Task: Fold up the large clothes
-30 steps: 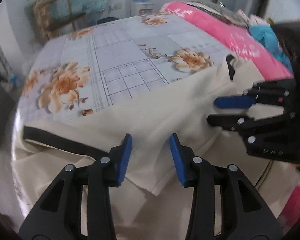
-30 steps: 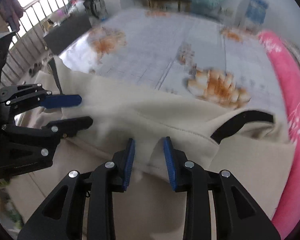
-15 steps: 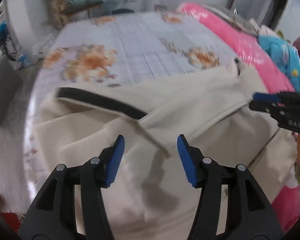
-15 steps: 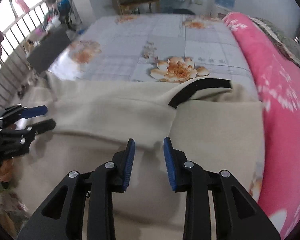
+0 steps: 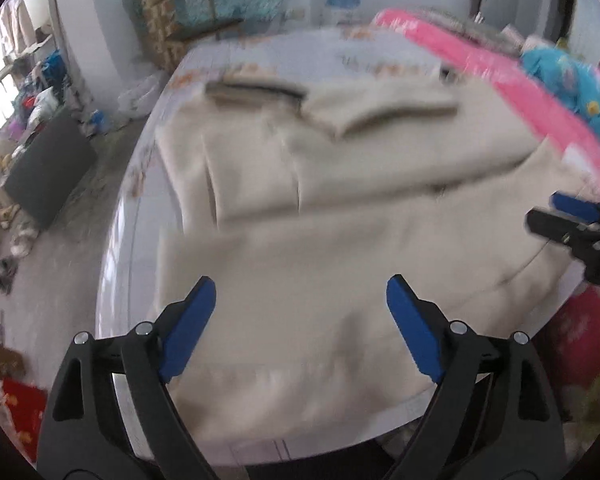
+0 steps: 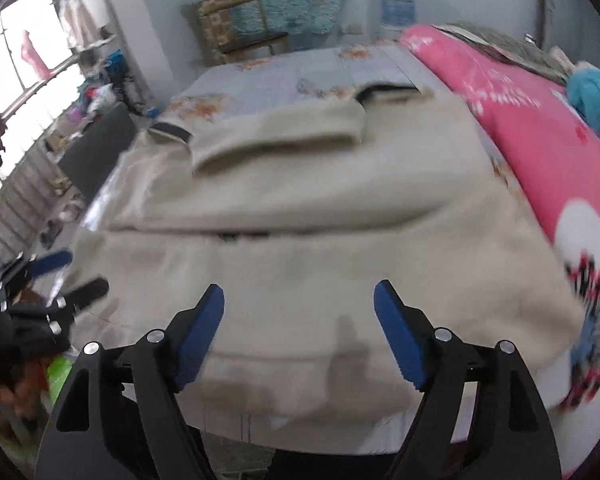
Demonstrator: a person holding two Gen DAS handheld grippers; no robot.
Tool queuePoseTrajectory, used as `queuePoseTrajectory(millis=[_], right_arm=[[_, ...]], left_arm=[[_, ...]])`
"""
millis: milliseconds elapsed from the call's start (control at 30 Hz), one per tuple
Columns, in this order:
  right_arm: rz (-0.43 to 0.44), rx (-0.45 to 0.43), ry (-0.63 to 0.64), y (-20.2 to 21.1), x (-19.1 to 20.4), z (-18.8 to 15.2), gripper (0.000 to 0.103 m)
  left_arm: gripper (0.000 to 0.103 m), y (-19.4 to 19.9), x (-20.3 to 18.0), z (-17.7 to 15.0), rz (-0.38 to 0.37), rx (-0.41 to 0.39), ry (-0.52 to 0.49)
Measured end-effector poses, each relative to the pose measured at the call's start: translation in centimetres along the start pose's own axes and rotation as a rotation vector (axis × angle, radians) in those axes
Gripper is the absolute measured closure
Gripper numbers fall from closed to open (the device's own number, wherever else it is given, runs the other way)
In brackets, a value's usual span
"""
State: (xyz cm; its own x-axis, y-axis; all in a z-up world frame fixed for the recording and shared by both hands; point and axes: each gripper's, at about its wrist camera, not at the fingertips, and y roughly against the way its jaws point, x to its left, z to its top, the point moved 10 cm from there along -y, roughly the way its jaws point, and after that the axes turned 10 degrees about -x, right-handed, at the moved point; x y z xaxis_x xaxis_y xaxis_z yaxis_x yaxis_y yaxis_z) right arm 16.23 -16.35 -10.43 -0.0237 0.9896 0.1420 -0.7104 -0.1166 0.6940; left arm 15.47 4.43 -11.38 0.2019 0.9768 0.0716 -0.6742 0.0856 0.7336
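Now cream garment (image 6: 320, 216) folded on bed (image 6: 300, 68); both grippers wide.

Garment (image 6: 320, 216) on the bed (image 6: 300, 68) (blanket (image 6: 540, 128) to its right), chair (image 6: 240, 24) behind.

Left gripper (image 5: 300, 316), right gripper (image 6: 298, 316) showing black plastic arms, silver rivets, blue ribbed pads (image 5: 186, 330).

place: home bedroom
bed: floral sheet (image 6: 300, 76) ahead of the fingers
bedding: pink blanket (image 6: 520, 120) right of the fingers
furniture: wooden chair (image 6: 240, 28) at far wall
floor: shoes and clutter (image 5: 16, 236), left of the fingers
window: barred (image 6: 24, 68), far left
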Motion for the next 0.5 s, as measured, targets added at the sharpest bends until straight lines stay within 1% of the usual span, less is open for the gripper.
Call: queuePoseTrajectory(millis=[33,67,100,133,233,333,500], right_arm=[[-0.014,0.005,0.002,-0.3,0.1,-0.8,0.027],[-0.03,0.011,0.014,-0.7,0.1,-1.4,0.027],[-0.05,0.027,0.036,-1.2,0.1,-2.0,0.025],[-0.057,0.036,0.05,-1.6,0.2,-2.4,0.023],[-0.08,0.014,0.076,-1.7,-0.1,-2.5,0.016],[-0.069,0.012,0.052,-2.0,-0.4,-2.6,0.013],[-0.071,-0.011,0.06,-2.1,-0.4,-2.6,0.011]], left_arm=[[0.019,-0.5,0.0,-0.7,0.019,0.012,-0.004],[0.017,-0.9,0.0,-1.5,0.035,0.021,-0.003],[0.012,-0.8,0.4,-1.5,0.055,-0.014,0.024],[0.011,-0.8,0.7,-1.7,0.064,-0.017,0.043],[0.009,-1.0,1.1,-1.8,0.062,-0.01,0.079],[0.008,-1.1,1.2,-1.7,0.074,-0.008,0.079],[0.007,-1.2,1.1,-1.8,0.088,-0.011,0.093]])
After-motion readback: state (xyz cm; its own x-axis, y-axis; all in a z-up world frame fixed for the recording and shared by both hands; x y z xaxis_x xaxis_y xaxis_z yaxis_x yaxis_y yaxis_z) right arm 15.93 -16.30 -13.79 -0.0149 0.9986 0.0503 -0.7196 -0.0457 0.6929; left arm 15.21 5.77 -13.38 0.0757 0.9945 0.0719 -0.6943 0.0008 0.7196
